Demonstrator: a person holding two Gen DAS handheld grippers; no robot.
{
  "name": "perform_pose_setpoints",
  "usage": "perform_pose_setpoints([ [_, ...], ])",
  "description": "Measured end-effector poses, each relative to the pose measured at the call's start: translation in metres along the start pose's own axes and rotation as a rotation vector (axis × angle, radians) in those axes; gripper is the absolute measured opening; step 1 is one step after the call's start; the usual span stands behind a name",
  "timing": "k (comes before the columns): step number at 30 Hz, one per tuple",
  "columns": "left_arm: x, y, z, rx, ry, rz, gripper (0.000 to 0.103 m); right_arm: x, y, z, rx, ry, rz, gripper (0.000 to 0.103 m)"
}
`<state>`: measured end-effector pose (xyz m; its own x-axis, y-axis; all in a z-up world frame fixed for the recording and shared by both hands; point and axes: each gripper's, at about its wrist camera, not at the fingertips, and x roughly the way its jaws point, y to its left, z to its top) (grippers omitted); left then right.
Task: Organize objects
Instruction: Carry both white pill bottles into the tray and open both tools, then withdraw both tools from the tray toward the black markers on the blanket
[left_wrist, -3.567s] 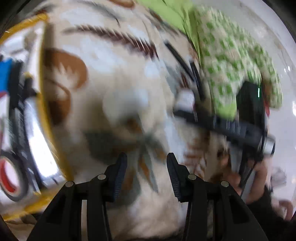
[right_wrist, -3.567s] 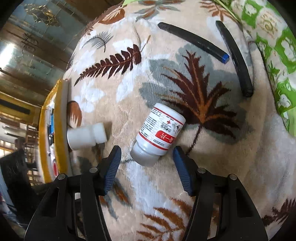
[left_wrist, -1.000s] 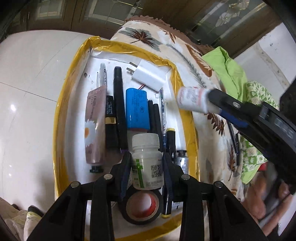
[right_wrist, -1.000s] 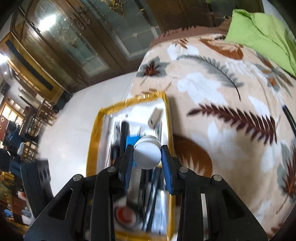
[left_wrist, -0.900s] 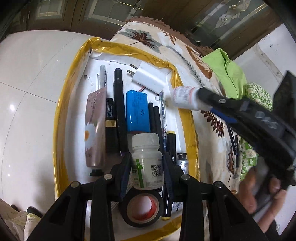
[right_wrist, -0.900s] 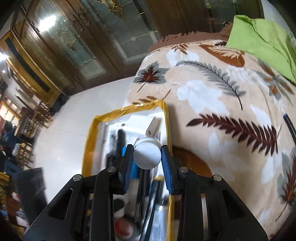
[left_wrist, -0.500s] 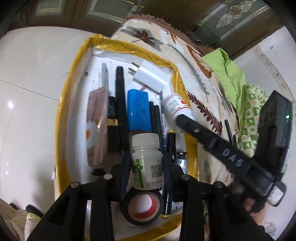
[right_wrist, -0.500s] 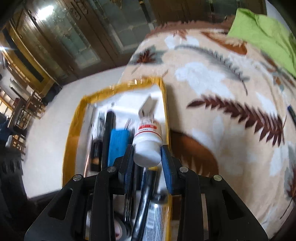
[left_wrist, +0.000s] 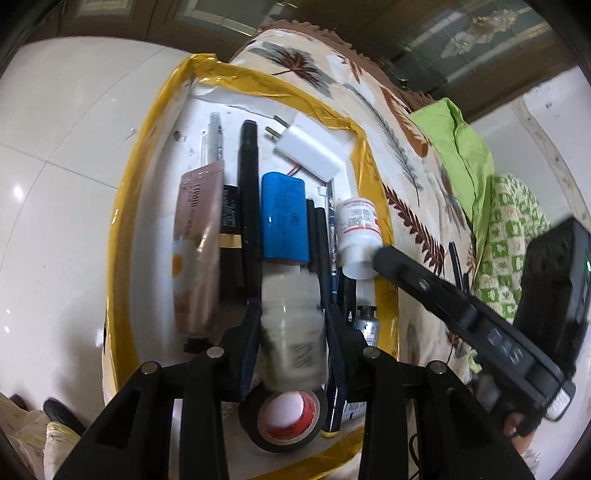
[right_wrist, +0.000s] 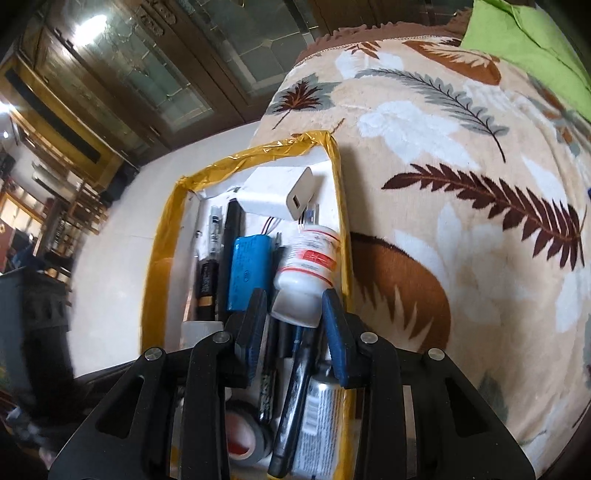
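Left gripper (left_wrist: 291, 325): jaws around a white plastic pill bottle with a green-marked label (left_wrist: 293, 328), blurred; jaws have just been opening and whether the pads press on it I cannot tell. The bottle sits over the near part of the white tray with a yellow-taped rim (left_wrist: 122, 236), above the black roll of tape with a red core (left_wrist: 282, 419).

Right gripper (right_wrist: 295, 314): jaws have just been opening, the cap of a small white bottle with a red-and-white label (right_wrist: 308, 273) between them; a gap shows at the left pad, the right pad is at the cap. This bottle lies at the tray's right edge, beside the blue cylindrical battery pack (left_wrist: 284, 218).

Tray also holds a white wall charger (left_wrist: 306, 151) at the far end, a pink daisy-printed tube (left_wrist: 195, 258) on the left, and black pens (left_wrist: 248, 199).

Tray rests on a beige leaf-print blanket (right_wrist: 461, 206); green cloth (left_wrist: 461, 144) far right.
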<state>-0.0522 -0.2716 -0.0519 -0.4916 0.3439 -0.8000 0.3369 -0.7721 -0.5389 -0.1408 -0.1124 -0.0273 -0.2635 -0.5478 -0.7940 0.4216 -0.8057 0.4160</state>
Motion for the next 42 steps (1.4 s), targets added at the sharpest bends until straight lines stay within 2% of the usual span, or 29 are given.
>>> perform_pose_setpoints([
  [2,-0.002,0.002,0.001,-0.015,-0.008,-0.022,0.04,-0.006,0.002,-0.002,-0.002,0.001,0.013,0.032],
  [4,-0.007,0.002,0.002,-0.018,-0.028,-0.067,0.044,-0.015,0.004,-0.006,-0.009,-0.004,0.027,0.039],
  [6,-0.012,0.0,0.001,-0.01,-0.046,-0.092,0.057,-0.03,0.004,-0.011,-0.016,-0.018,0.045,0.044],
  [11,-0.023,-0.007,-0.003,0.007,-0.084,-0.098,0.058,-0.068,-0.016,-0.026,0.01,-0.044,0.084,0.044],
  [17,-0.032,-0.066,-0.033,0.158,-0.119,-0.124,0.059,-0.118,-0.086,-0.057,0.091,-0.081,0.07,0.044],
  [20,-0.02,-0.103,-0.057,0.205,-0.088,-0.146,0.059,-0.137,-0.134,-0.077,0.187,-0.105,0.05,0.044],
  [22,-0.008,-0.122,-0.076,0.193,-0.056,-0.17,0.059,-0.146,-0.163,-0.089,0.245,-0.112,0.03,0.044],
  [24,0.006,-0.141,-0.093,0.19,-0.015,-0.207,0.058,-0.154,-0.184,-0.098,0.273,-0.11,-0.007,0.044],
  [26,0.015,-0.156,-0.107,0.222,0.004,-0.207,0.059,-0.162,-0.199,-0.1,0.281,-0.118,-0.036,0.044],
  [30,0.029,-0.17,-0.124,0.302,0.034,-0.148,0.058,-0.176,-0.231,-0.093,0.342,-0.159,-0.085,0.044],
  [34,0.035,-0.161,-0.122,0.269,0.043,-0.138,0.059,-0.177,-0.257,-0.064,0.385,-0.193,-0.14,0.044],
  [40,0.031,-0.153,-0.118,0.245,-0.011,-0.142,0.058,-0.164,-0.267,-0.019,0.323,-0.214,-0.21,0.044],
  [42,0.03,-0.155,-0.117,0.254,-0.027,-0.142,0.059,-0.152,-0.272,-0.006,0.303,-0.194,-0.214,0.044],
])
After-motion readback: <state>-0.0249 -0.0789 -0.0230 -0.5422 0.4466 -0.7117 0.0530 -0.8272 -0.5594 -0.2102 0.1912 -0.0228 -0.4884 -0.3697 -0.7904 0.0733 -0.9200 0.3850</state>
